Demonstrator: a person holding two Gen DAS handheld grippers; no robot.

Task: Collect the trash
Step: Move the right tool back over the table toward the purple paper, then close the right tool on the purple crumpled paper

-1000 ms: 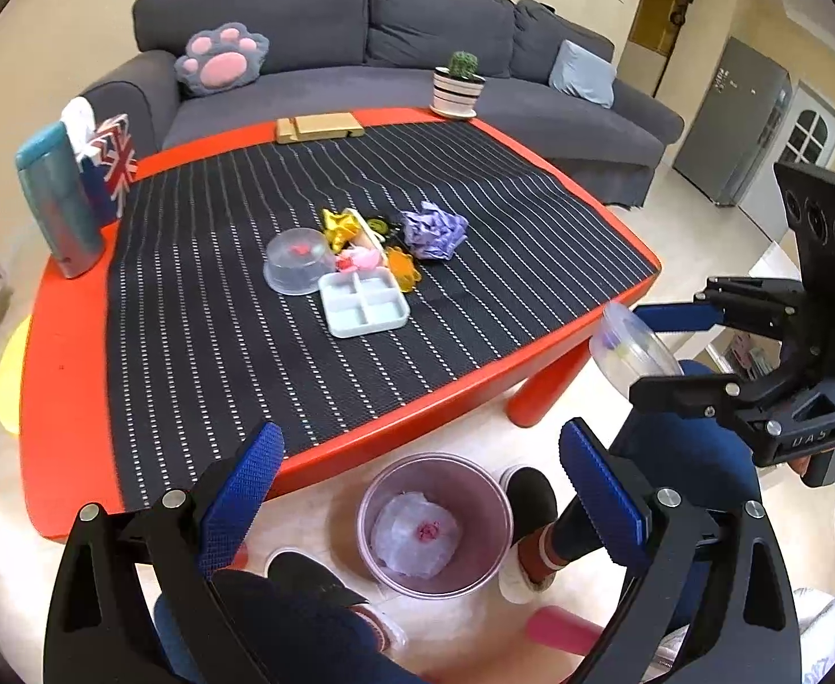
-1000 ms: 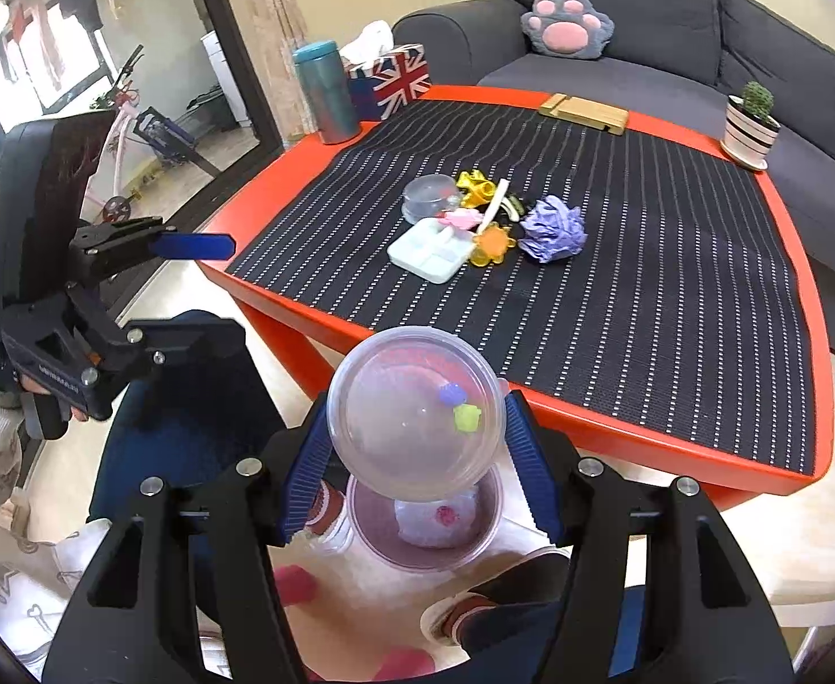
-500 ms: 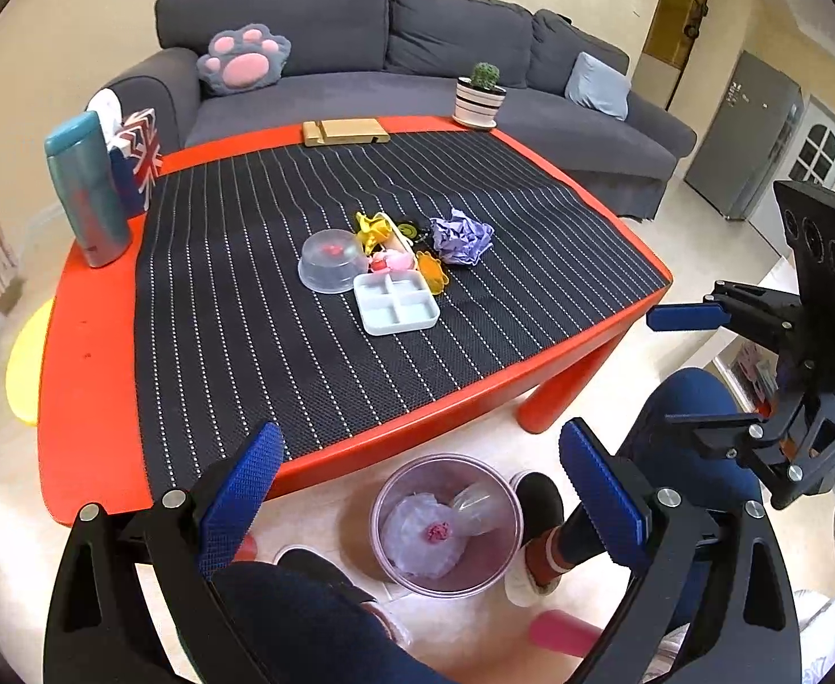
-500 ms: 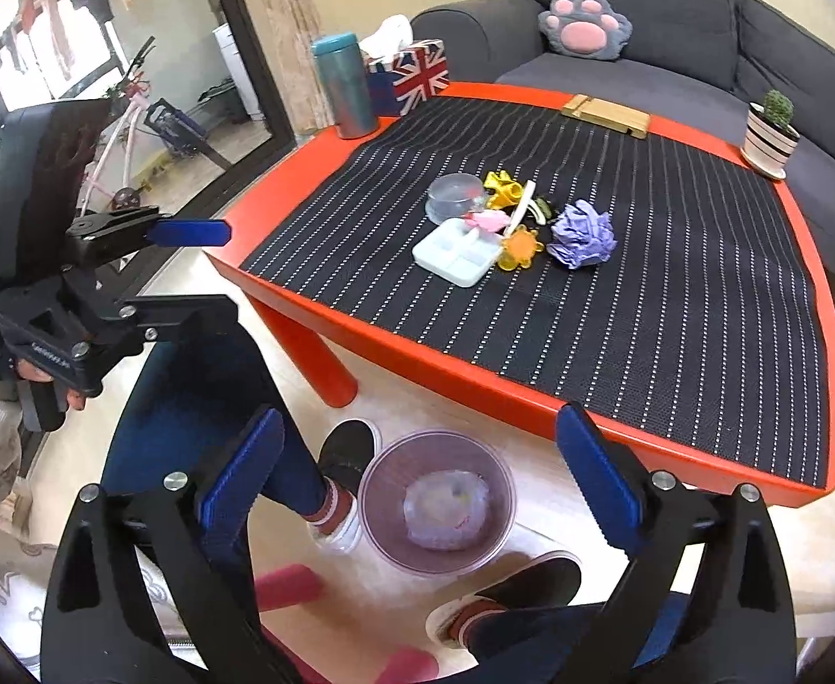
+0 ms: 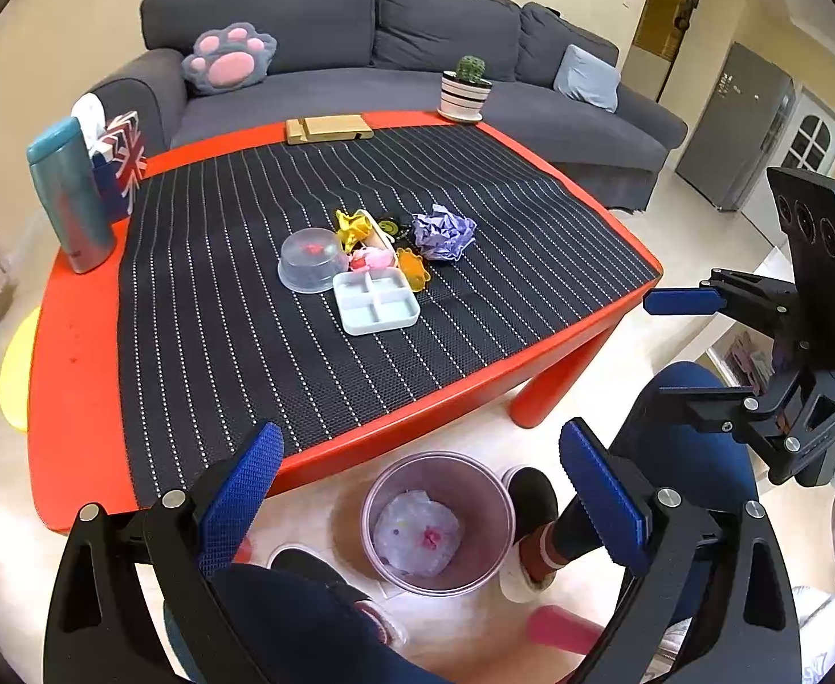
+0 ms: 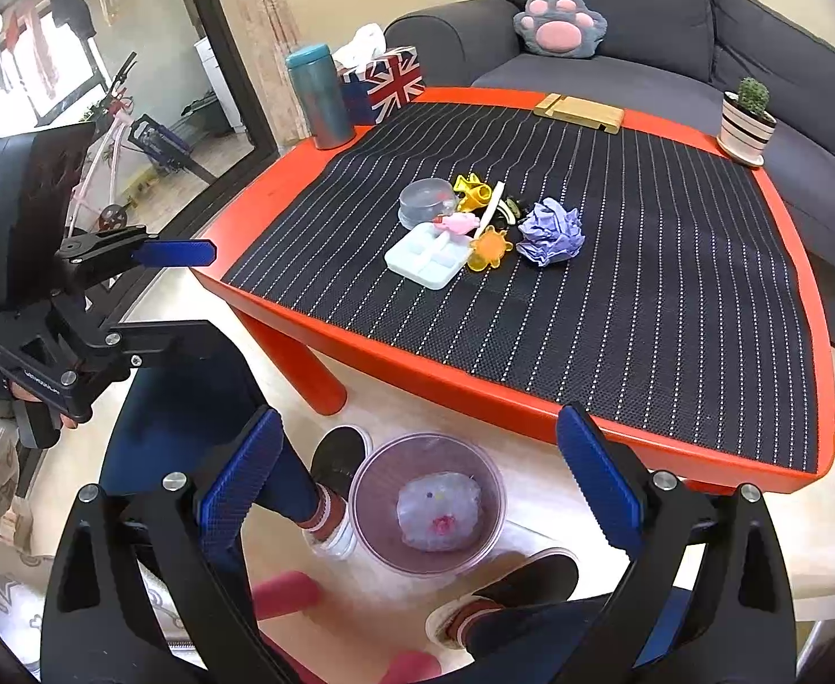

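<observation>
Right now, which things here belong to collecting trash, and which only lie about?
For the job: purple crumpled paper, clear plastic lid, white divided tray, yellow wrapper, trash bin.

Lying about: teal bottle, flag tissue box, cactus pot, wooden stand.

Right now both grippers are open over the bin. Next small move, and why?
Probably swing the right gripper up over the table toward the crumpled purple paper. Both grippers hang open and hold nothing, the left gripper included, a clear container already lies in the bin, and the paper sits loose at the pile's near right edge.
</observation>
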